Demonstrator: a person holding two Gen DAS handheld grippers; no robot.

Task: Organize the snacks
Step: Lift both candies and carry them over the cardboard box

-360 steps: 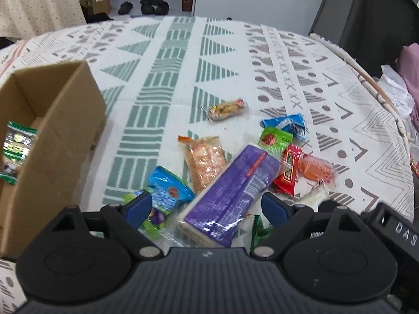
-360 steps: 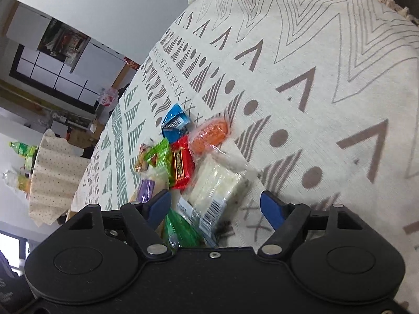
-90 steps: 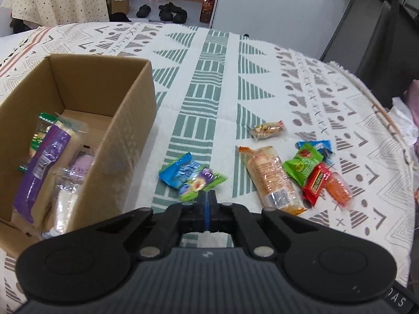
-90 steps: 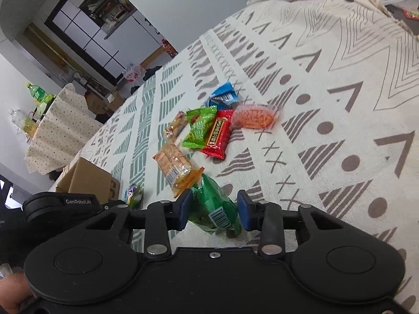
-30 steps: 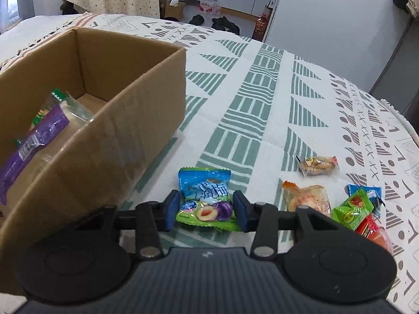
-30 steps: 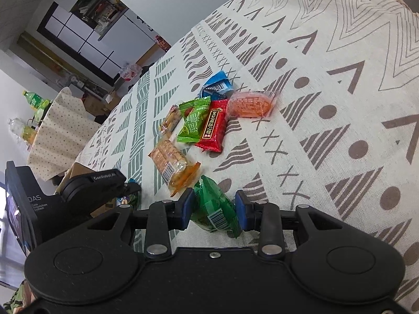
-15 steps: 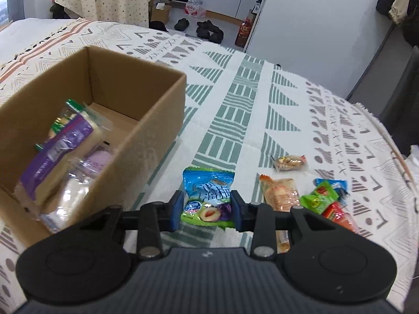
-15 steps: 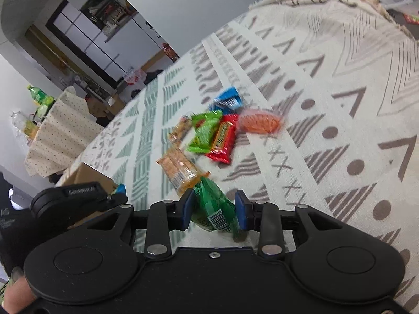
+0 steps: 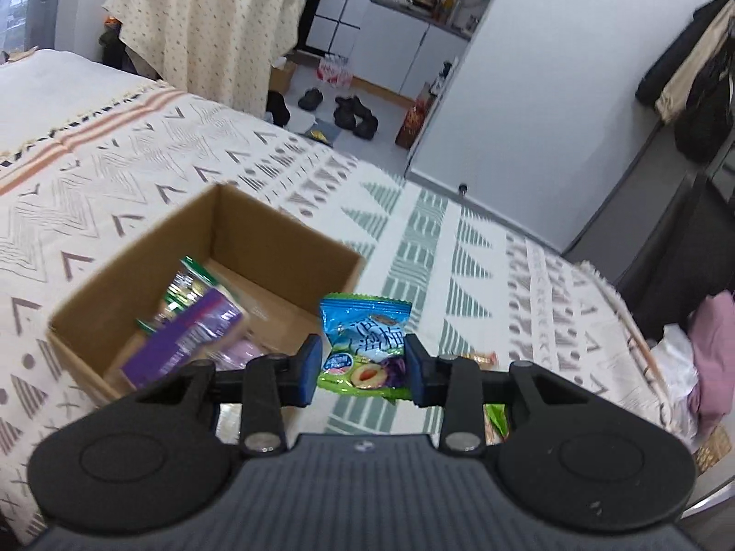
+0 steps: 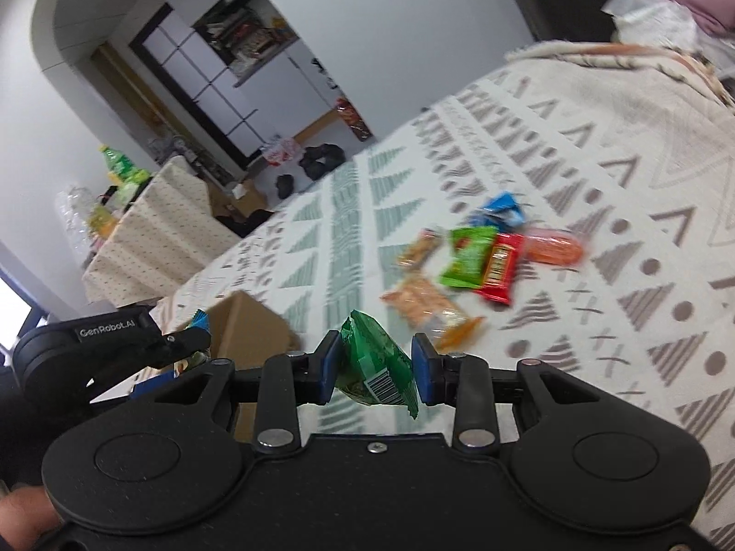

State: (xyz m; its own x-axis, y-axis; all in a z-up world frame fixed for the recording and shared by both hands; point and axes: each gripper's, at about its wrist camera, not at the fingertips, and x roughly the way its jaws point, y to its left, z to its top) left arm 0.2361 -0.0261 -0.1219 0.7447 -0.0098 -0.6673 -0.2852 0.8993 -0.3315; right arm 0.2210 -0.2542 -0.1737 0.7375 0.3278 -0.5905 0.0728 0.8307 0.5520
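My left gripper (image 9: 362,369) is shut on a blue and green plum-candy packet (image 9: 365,349), held in the air beside the right wall of the cardboard box (image 9: 294,252). Inside the box lie a purple packet (image 9: 183,344) and a green-edged clear packet (image 9: 186,282). My right gripper (image 10: 376,372) is shut on a green snack packet (image 10: 374,367) with a barcode, lifted above the cloth. The left gripper (image 10: 92,349) also shows at the left of the right wrist view, next to the box (image 10: 248,321).
Several loose snacks lie on the patterned cloth (image 10: 620,183): a cracker packet (image 10: 422,303), a green packet (image 10: 468,257), a red bar (image 10: 500,266), an orange packet (image 10: 551,248), a blue packet (image 10: 498,209). Dark furniture (image 9: 666,257) and pink fabric (image 9: 712,349) stand at the cloth's right edge.
Both grippers have risen with their packets. The left one has carried the plum-candy packet off the cloth up to the box's open top; the box now sits lower and farther in its view.
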